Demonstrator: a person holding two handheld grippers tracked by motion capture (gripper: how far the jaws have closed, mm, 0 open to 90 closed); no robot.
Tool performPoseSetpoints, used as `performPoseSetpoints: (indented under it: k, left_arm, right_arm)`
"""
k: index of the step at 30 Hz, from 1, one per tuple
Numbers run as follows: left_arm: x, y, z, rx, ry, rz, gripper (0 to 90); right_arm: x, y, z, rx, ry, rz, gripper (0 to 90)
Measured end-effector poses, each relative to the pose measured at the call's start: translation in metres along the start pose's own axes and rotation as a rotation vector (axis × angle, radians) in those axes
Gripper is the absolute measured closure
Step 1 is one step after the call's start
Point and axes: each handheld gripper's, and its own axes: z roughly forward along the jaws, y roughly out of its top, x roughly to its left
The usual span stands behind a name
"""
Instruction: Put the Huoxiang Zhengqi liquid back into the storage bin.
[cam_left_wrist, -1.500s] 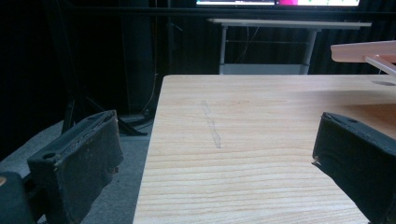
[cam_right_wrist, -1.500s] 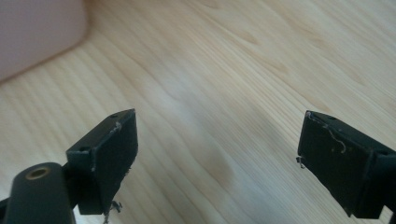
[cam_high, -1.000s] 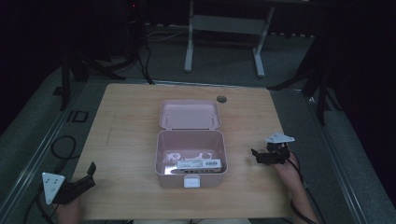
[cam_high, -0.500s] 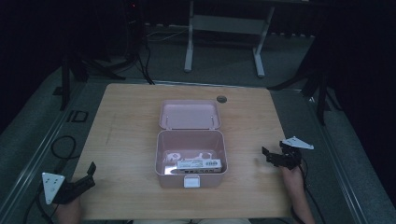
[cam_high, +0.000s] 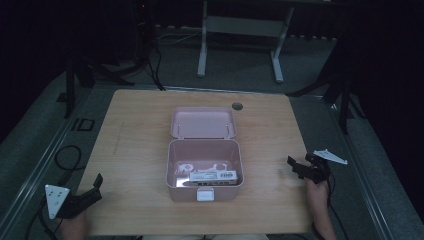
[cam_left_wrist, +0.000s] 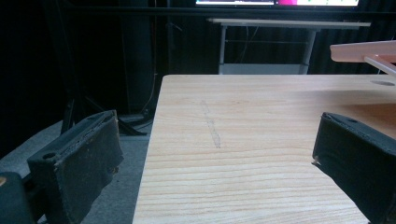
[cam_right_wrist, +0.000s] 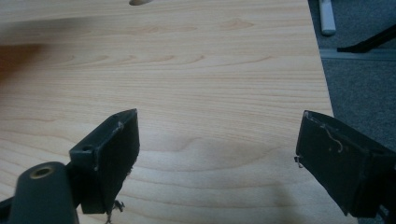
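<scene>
Both tools wide open, empty, parked at the worktop's near corners.
The open box (cam_high: 205, 170) sits between left tool (cam_high: 95, 186) and right tool (cam_high: 295, 166), well apart from each, its contents inside. Packing looks done; next, probably, reach in to close the lid (cam_high: 202, 122).

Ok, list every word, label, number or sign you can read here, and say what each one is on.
None can be read.
White label on the flat item inside the open pink box: dark print, too small and blurred to read.
White tab on the box's front wall: no legible marks.
Bright screen strip at the top of the left gripper view: blurred.
</scene>
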Motion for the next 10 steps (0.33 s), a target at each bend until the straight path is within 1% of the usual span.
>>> performPoseSetpoints:
  k: [5, 8, 10]
  left_arm:
    - [0.0000, -0.0001, -0.0002, -0.002, 0.000, -0.001, 1.1]
    - [0.0004, -0.0002, -0.0004, -0.004, -0.001, -0.003, 1.1]
    - [0.0004, -0.0002, -0.0004, -0.004, -0.001, -0.003, 1.1]
  right_arm:
    - [-0.0034, -0.0017, 0.0026, 0.016, -0.002, 0.013, 13.1]
    - [-0.0030, -0.0017, 0.0030, 0.016, 0.009, 0.009, 13.1]
    - [-0.0027, -0.0017, 0.0034, 0.021, 0.014, -0.003, 13.1]
